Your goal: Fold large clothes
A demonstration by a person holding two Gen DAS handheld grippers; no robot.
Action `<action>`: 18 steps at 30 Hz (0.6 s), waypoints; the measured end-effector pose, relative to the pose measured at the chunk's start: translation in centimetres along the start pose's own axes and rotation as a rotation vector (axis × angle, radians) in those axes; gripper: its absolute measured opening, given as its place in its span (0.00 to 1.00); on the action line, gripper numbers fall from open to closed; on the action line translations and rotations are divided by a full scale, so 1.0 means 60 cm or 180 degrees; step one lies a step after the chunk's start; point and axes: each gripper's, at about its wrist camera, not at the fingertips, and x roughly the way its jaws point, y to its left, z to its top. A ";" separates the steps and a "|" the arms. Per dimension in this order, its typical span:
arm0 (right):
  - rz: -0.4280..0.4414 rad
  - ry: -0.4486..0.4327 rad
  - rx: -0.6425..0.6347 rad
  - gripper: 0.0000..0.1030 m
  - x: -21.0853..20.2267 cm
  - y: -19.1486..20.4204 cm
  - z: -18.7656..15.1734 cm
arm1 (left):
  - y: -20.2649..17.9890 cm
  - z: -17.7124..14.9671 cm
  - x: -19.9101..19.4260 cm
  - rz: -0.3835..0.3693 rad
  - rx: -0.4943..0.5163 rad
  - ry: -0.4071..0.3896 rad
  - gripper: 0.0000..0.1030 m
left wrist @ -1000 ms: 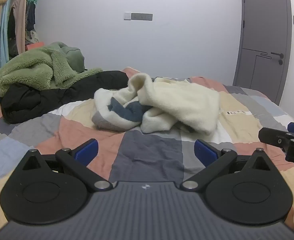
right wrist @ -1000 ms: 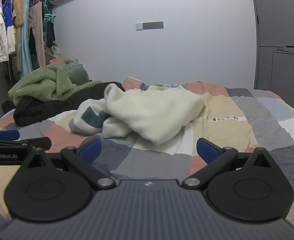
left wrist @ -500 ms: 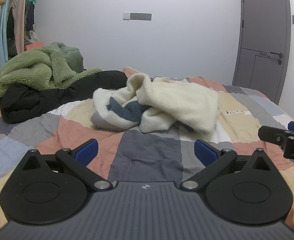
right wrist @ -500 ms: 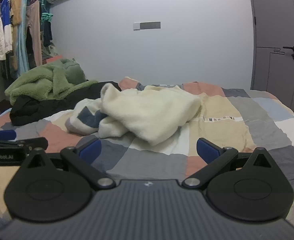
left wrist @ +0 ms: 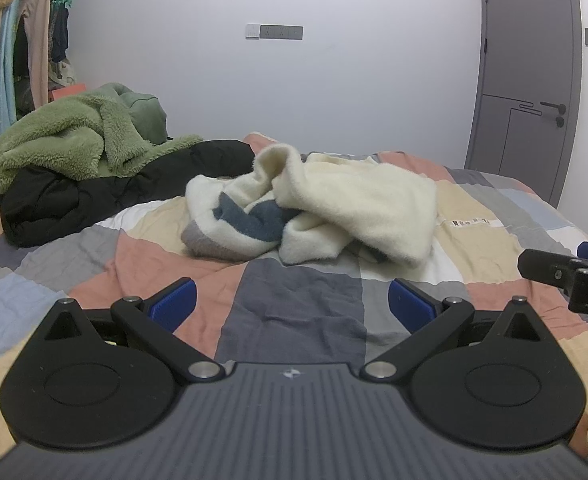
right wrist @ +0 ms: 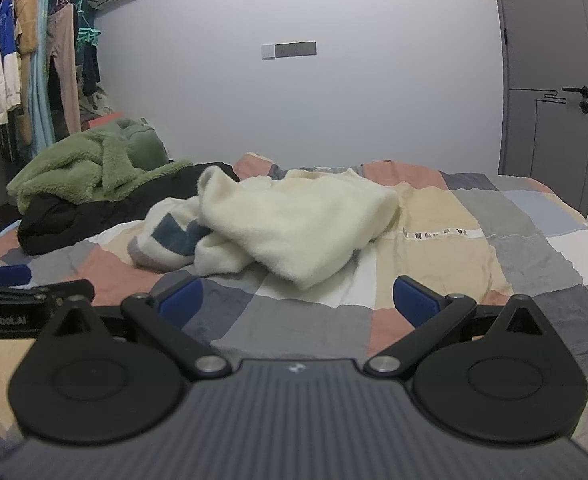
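Now both sets of jaws are seen spread wide, with nothing held between the blue pads. The left gripper (left wrist: pixel 289 300) is poised low over the bed (left wrist: pixel 294 304), its jaws parted above a dark grey patch of the patchwork cover. The right gripper (right wrist: pixel 298 298) is held level with it, its jaws likewise apart and empty, over a pale grey patch. Each tool is caught at the edge of the other's view: the right gripper's black finger and blue pad at the right side of the left wrist view, the left gripper's finger at the left side of the right wrist view.

Ahead of both grippers, well apart from the pads, the cream fleece garment (left wrist: pixel 354 204) is found crumpled in a heap near the middle of the bed, with blue and grey blocks of its pattern showing on the side nearer the black coat. No part of it is touched by either tool.

Beyond the cream garment's left side, a black padded coat (left wrist: pixel 93 196) is spread along the bed, and a green fleece (left wrist: pixel 65 136) is piled on top of it. Behind that pile, hanging clothes (right wrist: pixel 33 64) are seen on a rail. A grey door (right wrist: pixel 550 80) is set in the wall past the bed's right side.
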 end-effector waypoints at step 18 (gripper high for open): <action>0.0017 -0.0005 -0.0028 1.00 -0.002 0.002 -0.002 | 0.000 -0.002 0.002 -0.0003 0.0010 -0.0002 1.00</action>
